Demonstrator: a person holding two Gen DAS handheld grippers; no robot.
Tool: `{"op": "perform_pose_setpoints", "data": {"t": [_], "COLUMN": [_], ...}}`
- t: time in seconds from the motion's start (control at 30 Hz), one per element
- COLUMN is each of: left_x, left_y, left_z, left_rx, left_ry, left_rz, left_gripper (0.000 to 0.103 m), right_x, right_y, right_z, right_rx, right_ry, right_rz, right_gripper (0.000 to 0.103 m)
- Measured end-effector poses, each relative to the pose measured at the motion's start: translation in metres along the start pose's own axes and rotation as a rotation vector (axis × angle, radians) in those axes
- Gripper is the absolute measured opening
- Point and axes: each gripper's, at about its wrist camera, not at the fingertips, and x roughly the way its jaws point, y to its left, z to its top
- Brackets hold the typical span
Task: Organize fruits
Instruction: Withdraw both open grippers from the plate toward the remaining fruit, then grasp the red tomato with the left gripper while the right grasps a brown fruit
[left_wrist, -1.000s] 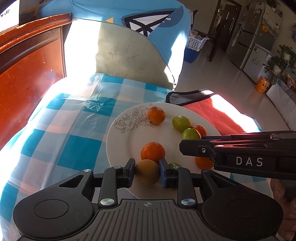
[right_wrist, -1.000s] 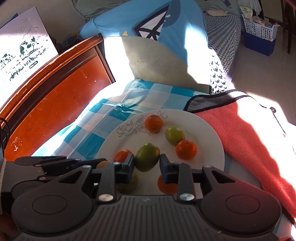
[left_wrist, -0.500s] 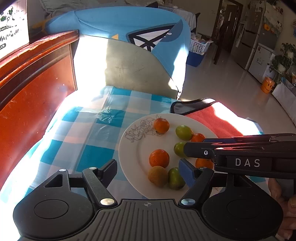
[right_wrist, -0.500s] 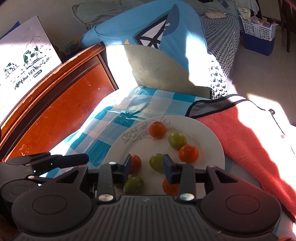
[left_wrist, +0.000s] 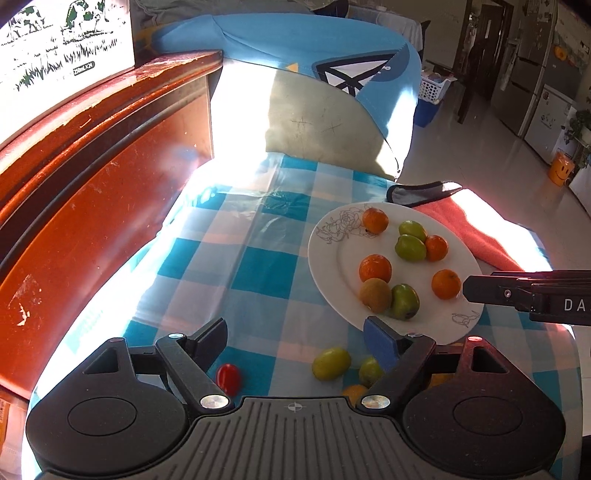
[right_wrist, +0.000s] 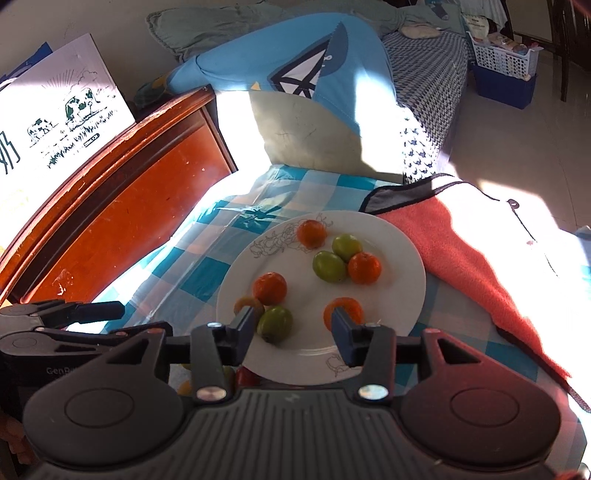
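Observation:
A white plate on the blue checked cloth holds several oranges, three green fruits and a brownish fruit. My left gripper hangs over the cloth to the plate's left; its jaws are opening wide, with nothing between them. Below it on the cloth lie a small red fruit, two green fruits and an orange one. My right gripper hovers over the plate's near edge, its jaws opening. A green fruit rests on the plate under the gap, and the pads do not press it.
A red-brown wooden headboard runs along the left. A pink towel lies right of the plate. A blue and beige cushion stands behind the cloth. Tiled floor, a fridge and a white basket show far right.
Both grippers were shut on fruit over the plate, the left on the brownish one, the right on a green one. Both have let go, opened and drawn back and up.

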Motion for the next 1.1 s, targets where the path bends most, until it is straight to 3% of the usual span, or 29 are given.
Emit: {"op": "perform_pose_setpoints", "data": {"t": [0.4, 0.7, 1.1], "left_x": [-0.012, -0.012, 0.003], "left_y": [0.028, 0.050, 0.039], "left_z": [-0.031, -0.045, -0.053], "left_rx": [-0.101, -0.155, -0.043], "left_ry": [0.016, 0.011, 0.015], "left_rz": [0.010, 0.059, 0.097], "left_gripper": [0.083, 0.083, 0.082], "right_x": [-0.016, 0.000, 0.020], "right_y": [0.006, 0.017, 0.024], "right_z": [-0.034, -0.058, -0.065], "right_rx": [0.033, -0.012, 0.023], "right_ry": [0.046, 0.116, 0.135], "right_rz": [0.018, 0.018, -0.006], "right_gripper": [0.047, 0.048, 0.048]}}
